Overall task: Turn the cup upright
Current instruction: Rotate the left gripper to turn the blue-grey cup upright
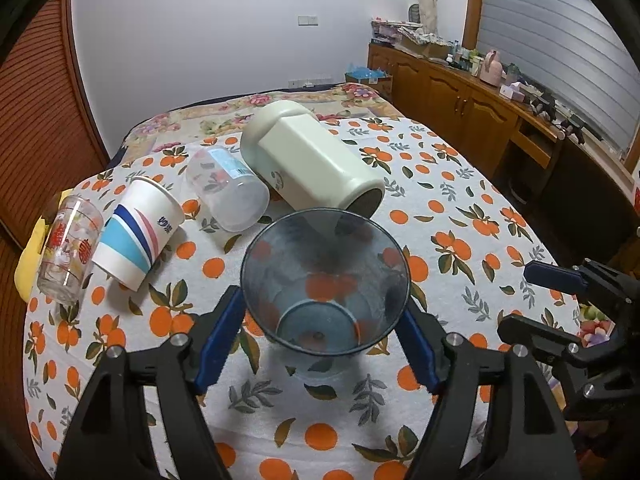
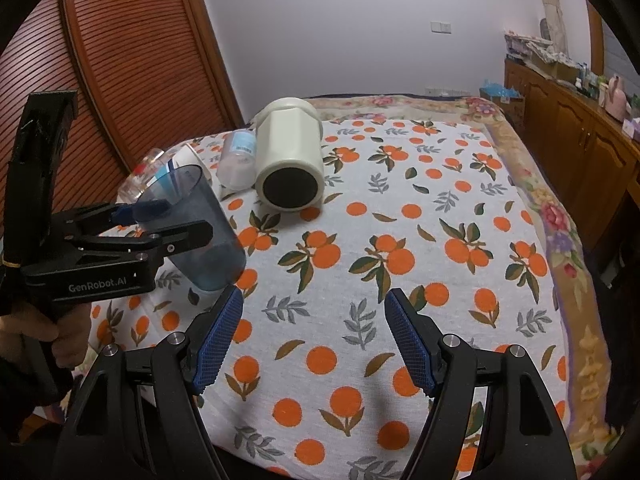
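my left gripper [image 1: 322, 344] is clamped on the blue translucent cup [image 1: 326, 280], its blue pads pressed to either side of the cup's lower body. in the left wrist view the cup's open mouth faces away from me toward the other cups, and i see its round base through the wall. from the right wrist view the same cup [image 2: 200, 232] hangs tilted above the orange-print tablecloth [image 2: 400, 260], mouth up and to the left, base down toward the cloth, held in the left gripper [image 2: 160, 220]. my right gripper [image 2: 314, 340] has its fingers spread apart with nothing between them, hovering over the cloth well to the right of the cup. behind, the cream canister [image 1: 308, 160] lies on its side, dark end facing me. left of it lie a clear plastic cup [image 1: 228, 192], a striped paper cup [image 1: 138, 232] and a printed glass [image 1: 70, 250], all on their sides.
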Demonstrator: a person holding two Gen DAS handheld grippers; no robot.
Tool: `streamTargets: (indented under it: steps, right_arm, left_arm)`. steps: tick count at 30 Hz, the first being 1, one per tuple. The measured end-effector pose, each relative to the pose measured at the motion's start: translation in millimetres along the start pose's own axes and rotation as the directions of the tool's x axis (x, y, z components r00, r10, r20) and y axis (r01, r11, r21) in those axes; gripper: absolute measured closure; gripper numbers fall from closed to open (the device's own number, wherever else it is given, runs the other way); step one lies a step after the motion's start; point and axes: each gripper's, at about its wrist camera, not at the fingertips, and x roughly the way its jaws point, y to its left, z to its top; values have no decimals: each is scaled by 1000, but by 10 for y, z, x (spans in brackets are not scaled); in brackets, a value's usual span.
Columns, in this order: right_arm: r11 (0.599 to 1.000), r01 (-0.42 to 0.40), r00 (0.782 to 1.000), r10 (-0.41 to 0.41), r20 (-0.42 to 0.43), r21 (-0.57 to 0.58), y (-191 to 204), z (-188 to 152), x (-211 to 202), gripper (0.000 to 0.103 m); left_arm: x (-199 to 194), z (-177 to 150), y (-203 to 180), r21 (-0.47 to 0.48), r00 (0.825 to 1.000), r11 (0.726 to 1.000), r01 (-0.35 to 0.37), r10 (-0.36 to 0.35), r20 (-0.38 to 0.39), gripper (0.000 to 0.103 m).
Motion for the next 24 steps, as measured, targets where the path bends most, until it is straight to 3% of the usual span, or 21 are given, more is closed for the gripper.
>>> streamTargets:
  steps: [17, 21, 24]
  right_arm:
    - [1000, -11, 1000, 11, 6, -3, 41, 18, 5, 28]
    - [1000, -12, 1000, 12, 6, -2, 42, 16, 2, 28]
    - [1000, -15, 1000, 15, 8, 2, 45, 12, -6, 28]
  left_arm:
    - [-125, -18, 6, -2, 998, 1000, 7, -7, 54, 25]
    - [-221, -48, 9, -4, 995, 1000, 15, -15, 95, 14]
    - [-292, -98, 19, -4, 993, 1000, 11, -10, 120, 13]
